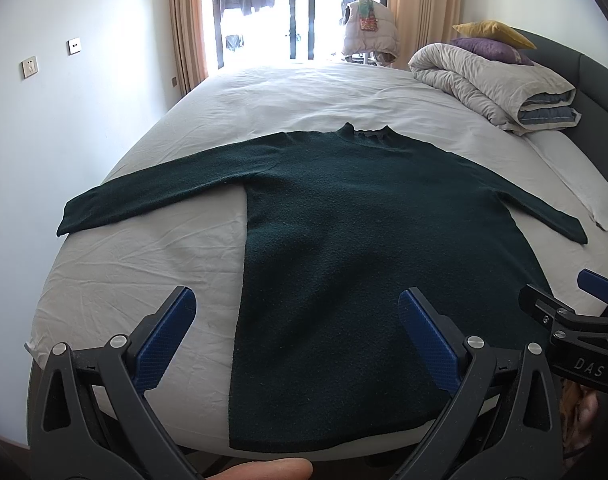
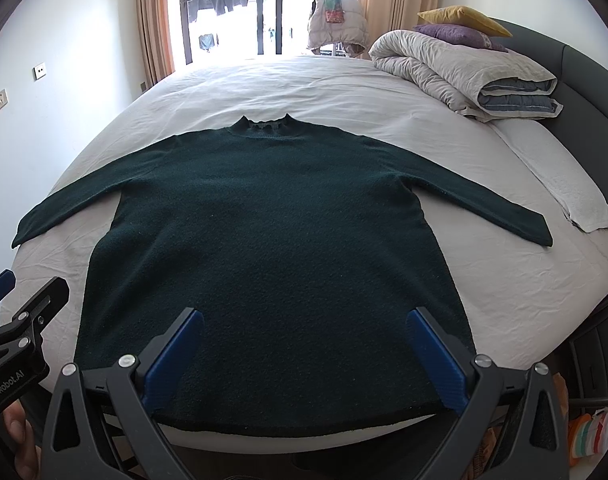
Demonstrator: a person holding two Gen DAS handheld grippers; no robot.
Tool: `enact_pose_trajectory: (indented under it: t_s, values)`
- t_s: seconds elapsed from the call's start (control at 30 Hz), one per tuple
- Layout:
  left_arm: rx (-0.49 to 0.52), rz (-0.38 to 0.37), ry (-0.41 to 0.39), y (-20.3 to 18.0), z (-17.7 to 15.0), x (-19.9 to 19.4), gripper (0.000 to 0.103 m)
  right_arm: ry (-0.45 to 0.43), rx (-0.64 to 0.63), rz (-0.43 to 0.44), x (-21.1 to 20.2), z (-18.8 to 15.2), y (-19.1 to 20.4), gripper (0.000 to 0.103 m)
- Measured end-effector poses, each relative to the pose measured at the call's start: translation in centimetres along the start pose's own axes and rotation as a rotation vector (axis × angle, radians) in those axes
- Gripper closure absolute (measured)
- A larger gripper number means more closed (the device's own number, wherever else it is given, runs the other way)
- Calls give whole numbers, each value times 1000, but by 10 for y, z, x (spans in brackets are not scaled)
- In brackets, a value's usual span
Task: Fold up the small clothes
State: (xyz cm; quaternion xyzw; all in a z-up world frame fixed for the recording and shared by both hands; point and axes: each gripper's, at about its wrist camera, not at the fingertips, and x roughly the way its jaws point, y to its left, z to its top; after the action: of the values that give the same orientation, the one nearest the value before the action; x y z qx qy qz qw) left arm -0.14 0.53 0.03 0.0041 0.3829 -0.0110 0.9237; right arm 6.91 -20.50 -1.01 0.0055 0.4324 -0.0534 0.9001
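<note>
A dark green long-sleeved sweater (image 1: 344, 216) (image 2: 279, 232) lies flat on the white bed sheet (image 1: 151, 248) (image 2: 504, 280), collar toward the window, both sleeves spread out sideways. Its hem lies at the bed's near edge. My left gripper (image 1: 295, 320) hovers open above the hem's left part, nothing between its blue pads (image 1: 163, 340). My right gripper (image 2: 304, 344) is open too, over the middle of the hem, holding nothing. Each gripper shows at the edge of the other's view: the right gripper (image 1: 580, 300) and the left gripper (image 2: 19, 300).
A rolled grey duvet (image 1: 496, 84) (image 2: 464, 76) with a purple pillow (image 2: 460, 36) and a yellow pillow (image 2: 464, 18) sits at the back right by the dark headboard (image 2: 584, 80). A folded white towel (image 2: 572, 196) lies at the right edge. A wall (image 1: 63, 120) runs along the left.
</note>
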Motion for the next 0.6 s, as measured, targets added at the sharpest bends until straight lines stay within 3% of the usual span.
enact_pose_trajectory:
  t_s: [0.6]
  values:
    - [2, -2, 10, -1, -3, 2, 0, 16, 4, 9, 13, -2, 2, 0]
